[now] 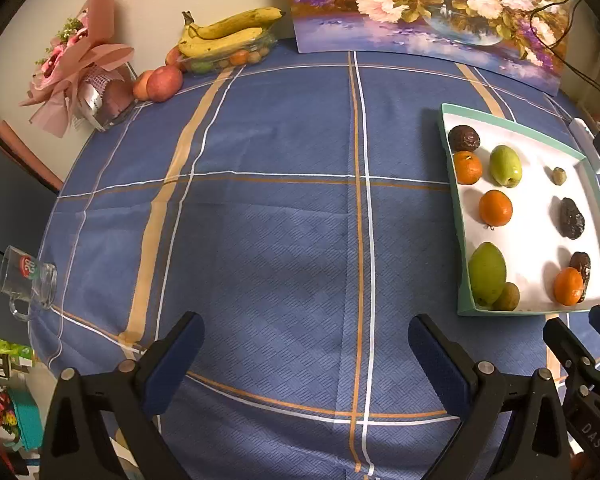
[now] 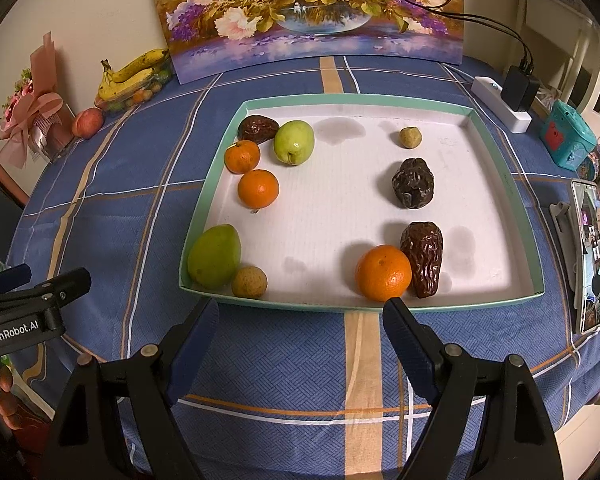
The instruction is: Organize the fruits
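While both tools hang released over the bench, the right tool (image 2: pixel 300 320) sits just short of a shallow green-rimmed tray (image 2: pixel 204 196) of fruit. Nearest its fingers lies an orange (image 2: pixel 383 273) touching a wrinkled date (image 2: pixel 422 258). The left tool (image 1: pixel 306 340) hovers over bare blue checked cloth (image 1: pixel 260 220), the tray off to its right. Bananas (image 1: pixel 224 34) and a flower painting (image 2: pixel 316 12) stand against the wall.
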Demonstrator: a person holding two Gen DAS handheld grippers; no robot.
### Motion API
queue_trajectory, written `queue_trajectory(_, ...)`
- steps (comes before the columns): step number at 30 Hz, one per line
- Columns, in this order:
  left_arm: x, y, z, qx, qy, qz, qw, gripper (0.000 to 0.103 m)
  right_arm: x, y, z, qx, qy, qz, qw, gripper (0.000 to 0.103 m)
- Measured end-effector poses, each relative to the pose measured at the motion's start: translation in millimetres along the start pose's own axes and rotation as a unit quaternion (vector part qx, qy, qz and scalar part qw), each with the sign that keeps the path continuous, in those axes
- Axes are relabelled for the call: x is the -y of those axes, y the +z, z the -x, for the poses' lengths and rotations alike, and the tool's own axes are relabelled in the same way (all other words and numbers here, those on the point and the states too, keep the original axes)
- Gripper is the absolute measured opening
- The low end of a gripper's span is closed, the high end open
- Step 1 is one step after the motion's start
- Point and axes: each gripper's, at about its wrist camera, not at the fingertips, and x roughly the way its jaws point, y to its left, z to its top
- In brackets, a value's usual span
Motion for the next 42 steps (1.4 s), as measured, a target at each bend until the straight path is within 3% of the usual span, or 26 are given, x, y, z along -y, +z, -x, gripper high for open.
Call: queue_trajectory(42, -12, -4, -3, -0.012, 0.029, 0.031, 0.999, 0.103, -1, -2, -1, -0.002, -0.002, -0.001, 1.0, 0.085)
